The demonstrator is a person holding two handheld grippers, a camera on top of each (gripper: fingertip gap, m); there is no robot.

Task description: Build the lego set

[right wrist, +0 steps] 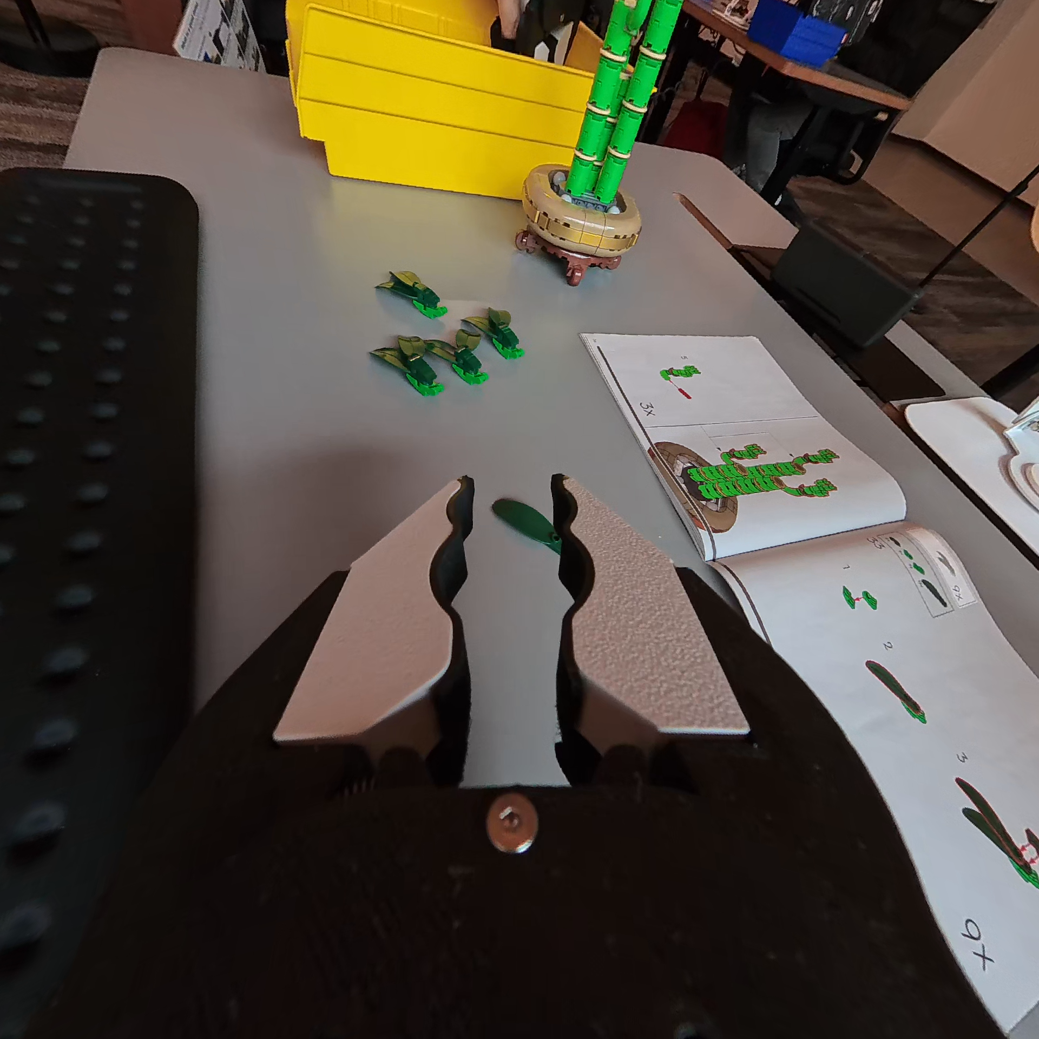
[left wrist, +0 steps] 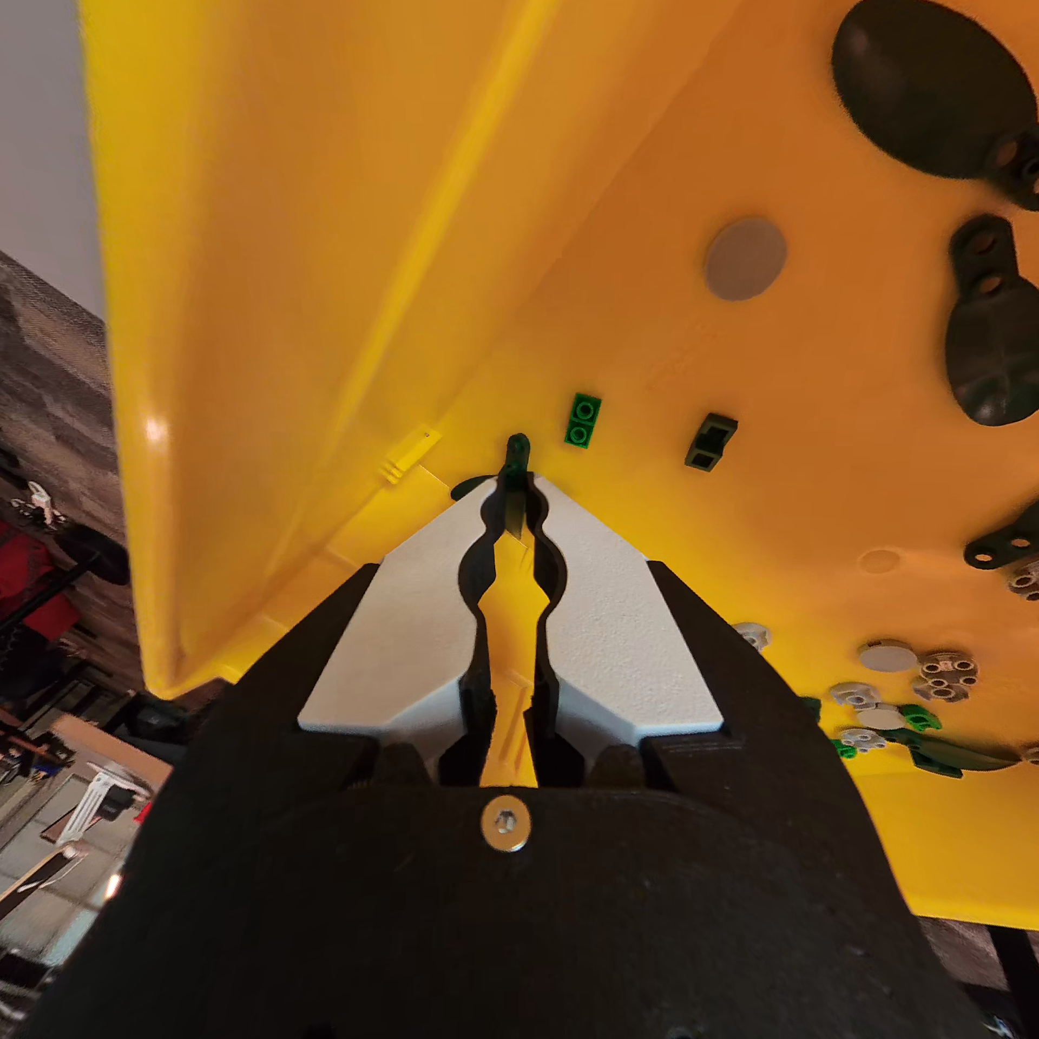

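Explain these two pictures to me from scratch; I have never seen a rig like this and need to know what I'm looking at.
There is no robot here. A person holds a two-finger gripper in each hand, and each carries a camera looking forward along its fingers, so the black and white wedges low in each picture are that gripper's own fingers.

The left wrist view looks into a yellow bin of loose pieces. The left gripper is shut on a dark green piece; nearby lie a green brick, grey round pieces and large dark leaves.

The right wrist view looks over a grey table. The right gripper is open, with one green leaf lying between its fingertips. Beyond are four finished leaf clusters, a bamboo model in a tan pot, and an open booklet to the right.
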